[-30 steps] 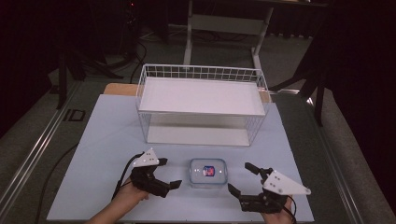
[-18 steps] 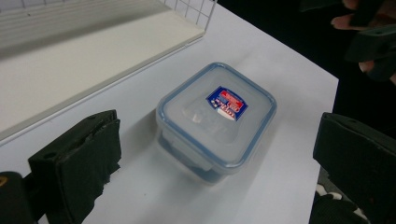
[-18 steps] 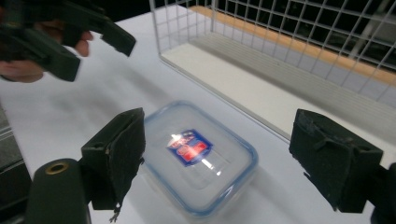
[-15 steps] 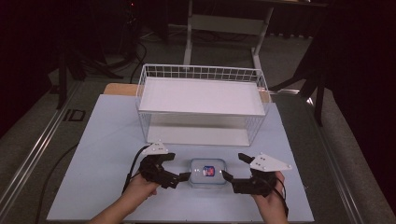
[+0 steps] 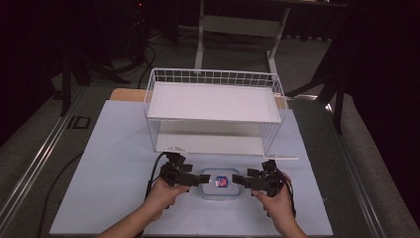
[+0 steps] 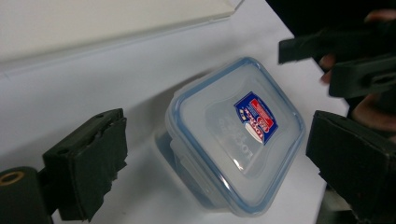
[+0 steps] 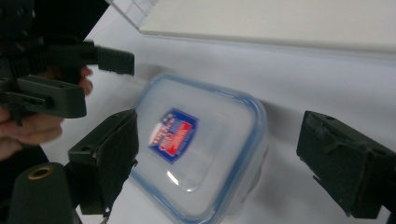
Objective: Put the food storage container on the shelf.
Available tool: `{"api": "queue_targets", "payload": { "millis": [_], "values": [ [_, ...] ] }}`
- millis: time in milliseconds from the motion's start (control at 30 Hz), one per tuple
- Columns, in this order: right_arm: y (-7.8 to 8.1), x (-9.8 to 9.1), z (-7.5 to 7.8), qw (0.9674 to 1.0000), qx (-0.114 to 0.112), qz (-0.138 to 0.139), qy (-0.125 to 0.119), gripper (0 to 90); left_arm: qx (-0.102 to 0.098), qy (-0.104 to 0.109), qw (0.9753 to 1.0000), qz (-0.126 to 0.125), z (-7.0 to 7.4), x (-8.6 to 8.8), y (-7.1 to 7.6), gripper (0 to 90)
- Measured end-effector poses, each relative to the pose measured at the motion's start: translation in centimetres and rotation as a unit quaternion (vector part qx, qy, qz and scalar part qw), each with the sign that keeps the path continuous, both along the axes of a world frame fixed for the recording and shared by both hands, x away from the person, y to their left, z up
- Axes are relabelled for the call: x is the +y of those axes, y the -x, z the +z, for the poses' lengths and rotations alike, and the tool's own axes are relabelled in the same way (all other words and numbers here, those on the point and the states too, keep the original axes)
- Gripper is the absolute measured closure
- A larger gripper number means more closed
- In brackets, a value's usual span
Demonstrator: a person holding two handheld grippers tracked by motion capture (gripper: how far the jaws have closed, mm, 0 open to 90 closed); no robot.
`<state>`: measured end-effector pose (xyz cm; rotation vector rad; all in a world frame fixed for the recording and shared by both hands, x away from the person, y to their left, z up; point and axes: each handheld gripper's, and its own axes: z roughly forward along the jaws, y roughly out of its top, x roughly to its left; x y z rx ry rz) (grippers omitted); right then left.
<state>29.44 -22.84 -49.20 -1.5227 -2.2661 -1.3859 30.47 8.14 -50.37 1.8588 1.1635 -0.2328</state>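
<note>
Tools gape, gripping nothing, flanking box on pale mat; dark room.

Dim surroundings, bright table; soft, slightly blurred close-ups.

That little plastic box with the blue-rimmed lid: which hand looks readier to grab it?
Probably the right tool: its open jaws already straddle the box. The left tool also frames it, more toward one corner.

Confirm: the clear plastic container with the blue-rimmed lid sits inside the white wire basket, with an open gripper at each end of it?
Not inside. In the high view the clear plastic container with the blue-rimmed lid sits on the white table in front of the white wire basket. The left gripper and right gripper do flank it, jaws open.
</note>
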Motion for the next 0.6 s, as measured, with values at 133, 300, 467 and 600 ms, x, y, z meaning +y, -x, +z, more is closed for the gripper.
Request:
{"api": "queue_targets", "payload": {
  "millis": [133, 300, 467, 600],
  "values": [
    [-0.6, -0.1, -1.1, 0.9986, 0.051, -0.004, -0.012, 14.8, 0.037, 0.026, 0.9989, 0.015, -1.1, 0.1, -0.4, 15.2],
    [-1.0, 0.1, -2.1, 0.9933, 0.112, 0.0, -0.029, 18.6, 0.08, 0.021, 0.9966, 0.003, -2.0, -0.5, 0.1, 15.9],
    [-1.0, 0.3, -2.7, 0.9873, 0.154, 0.004, -0.038, 24.9, 0.1, 0.015, 0.9949, 0.0, -2.5, -0.9, 0.1, 23.5],
    [-0.9, 0.4, -3.0, 0.9853, 0.166, 0.006, -0.038, 32.7, 0.111, 0.022, 0.9936, -0.002, -2.8, -0.8, 0.0, 30.0]
  ]
}}
